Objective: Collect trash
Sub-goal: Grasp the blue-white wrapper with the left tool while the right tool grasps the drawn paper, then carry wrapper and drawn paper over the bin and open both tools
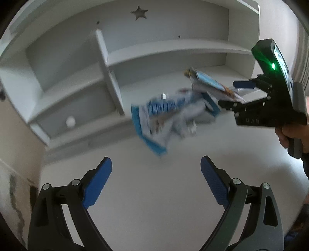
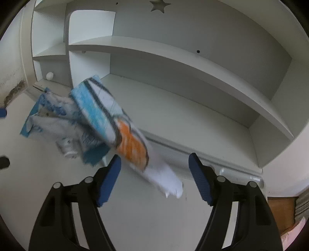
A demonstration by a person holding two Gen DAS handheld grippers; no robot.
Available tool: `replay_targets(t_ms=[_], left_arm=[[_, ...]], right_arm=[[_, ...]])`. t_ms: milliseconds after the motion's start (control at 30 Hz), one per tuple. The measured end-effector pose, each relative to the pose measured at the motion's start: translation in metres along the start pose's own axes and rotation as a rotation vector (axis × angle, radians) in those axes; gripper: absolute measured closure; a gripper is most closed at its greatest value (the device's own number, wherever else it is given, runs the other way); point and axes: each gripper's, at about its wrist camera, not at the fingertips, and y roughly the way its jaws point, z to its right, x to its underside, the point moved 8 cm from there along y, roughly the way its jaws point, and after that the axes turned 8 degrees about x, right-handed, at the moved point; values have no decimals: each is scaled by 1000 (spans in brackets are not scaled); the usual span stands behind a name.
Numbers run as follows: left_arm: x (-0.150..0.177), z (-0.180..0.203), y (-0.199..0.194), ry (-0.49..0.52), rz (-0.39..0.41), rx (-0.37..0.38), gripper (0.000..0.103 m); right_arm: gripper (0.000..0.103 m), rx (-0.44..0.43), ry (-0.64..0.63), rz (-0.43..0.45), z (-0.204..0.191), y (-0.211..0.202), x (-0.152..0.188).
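Note:
A heap of trash lies on the white desk (image 1: pixel 154 202): a blurred blue-and-white wrapper (image 1: pixel 154 119) (image 2: pixel 48 117) and crumpled white pieces beside it. A blue, white and orange package (image 1: pixel 210 85) (image 2: pixel 119 131) slants out of the heap. Its end lies between the fingers of my right gripper (image 1: pixel 227 93) (image 2: pixel 154 160), whose pads stand apart from it, open. My left gripper (image 1: pixel 156 160) hangs wide open and holds nothing, just short of the wrapper's near corner. A hand holds the right gripper's handle at the right edge of the left wrist view.
White shelving (image 1: pixel 164 50) (image 2: pixel 173 58) with a star cut-out (image 1: pixel 138 12) rises behind the desk. A small white ball (image 1: pixel 70 122) (image 2: pixel 49 75) sits in a low left compartment. A stained wall (image 1: pixel 13 183) borders the left; wooden floor (image 2: pixel 280 210) shows at lower right.

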Motion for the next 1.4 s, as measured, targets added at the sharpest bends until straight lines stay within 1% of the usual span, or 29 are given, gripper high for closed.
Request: replay_targets(t_ms=[33,67,100,133,200,300,367,467,500,533,567,600,633,800,867,933,1033,1067,1100,1133,1167,1200,1233,1267,1300,1333,1367,1400], left_arm=[[-8,0,4,16,0,7,13],[-18,3,10,49,-8,16,13],[-25,5,13,74,-13,15,12],[-35,9,20,123,-20,15,12],[-49,15,29,195,-24,2,12],[-59,26,45,290,-59,24,11],[-63,27,57,316,-80,17,11],[-68,26,66,302,-94,27,13],[-70,27,66,298,-90,37,25],[-70,27,65,298,-91,44,52],[-71,26,64,293,-98,39,61],[-73,26,60,272,-106,54,77],[-74,26,55,257,-99,66,83],[-92,33,1,194,5,55,86],[-90,49,-23,179,43,56,87],[-83,65,-34,163,58,89,87],[-72,119,-42,180,74,149,87],[-67,138,-43,183,75,180,87],[-61,172,-45,192,77,234,87],[-55,191,-45,198,82,270,87],[-49,226,-48,213,84,330,87],[-45,259,-50,229,83,386,87],[-41,283,-52,245,81,427,87],[-34,319,-55,268,77,488,87],[-27,350,-58,290,70,534,87],[-21,371,-61,312,66,566,87],[-11,406,-63,351,58,610,87],[-2,433,-65,386,47,645,87]], right_arm=[[64,-4,-4,-2,-1,3,-2],[77,-11,-5,-7,-1,4,-3],[86,-9,0,-11,0,5,-4],[90,-16,12,-13,3,3,-4],[92,-27,36,-7,9,-4,-3],[92,-50,80,-12,27,-21,5],[92,-59,102,-20,33,-27,10],[92,-73,136,-33,45,-41,26],[92,-76,143,-37,48,-46,32],[92,-74,150,-38,51,-51,38],[92,-71,157,-39,54,-55,43],[92,-69,166,-42,57,-60,49],[92,-70,179,-46,61,-66,56],[92,-76,253,-49,78,-100,89],[92,-64,288,-52,88,-115,107],[92,-54,337,-60,101,-132,129],[92,-9,419,-71,127,-159,170],[92,9,454,-76,139,-171,188],[92,26,492,-82,150,-181,205],[92,42,522,-87,159,-190,221],[92,62,554,-95,168,-198,238],[92,104,607,-109,185,-212,267],[92,133,635,-117,195,-221,285],[92,172,673,-133,208,-232,311],[92,195,700,-144,216,-238,328],[92,225,744,-162,228,-247,353],[92,251,779,-178,238,-254,374],[92,289,828,-205,249,-264,407]])
